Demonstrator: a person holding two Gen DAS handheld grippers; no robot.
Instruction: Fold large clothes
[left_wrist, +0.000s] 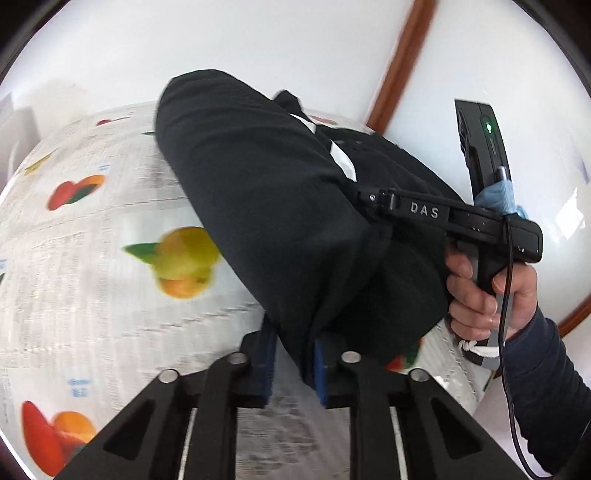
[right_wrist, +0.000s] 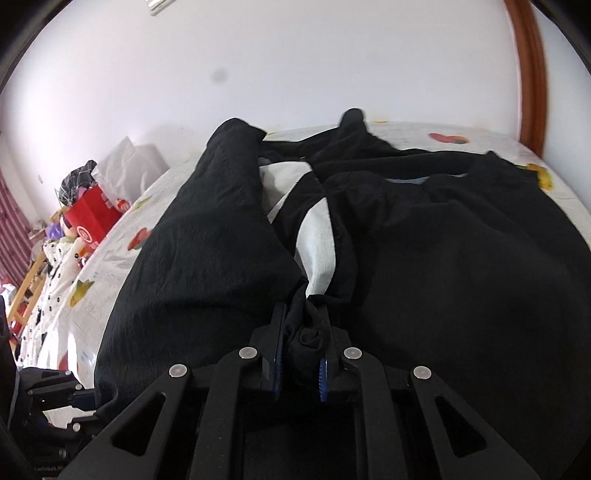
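A large black garment (right_wrist: 424, 240) with white panels (right_wrist: 317, 236) lies spread over a bed. My right gripper (right_wrist: 301, 343) is shut on a bunched fold of the black garment. My left gripper (left_wrist: 293, 356) is shut on another edge of the same garment (left_wrist: 266, 192) and holds it lifted above the bed, the cloth hanging in a long roll. In the left wrist view the right gripper (left_wrist: 373, 201) reaches into the cloth from the right, held by a hand (left_wrist: 487, 291). The left gripper shows at the lower left of the right wrist view (right_wrist: 48, 402).
The bed has a white sheet printed with fruit (left_wrist: 110, 258). A white wall and brown wooden door frame (left_wrist: 402, 62) stand behind. Left of the bed are a red box (right_wrist: 92, 218), a spotted white cloth (right_wrist: 48, 269) and a wooden rack (right_wrist: 26, 291).
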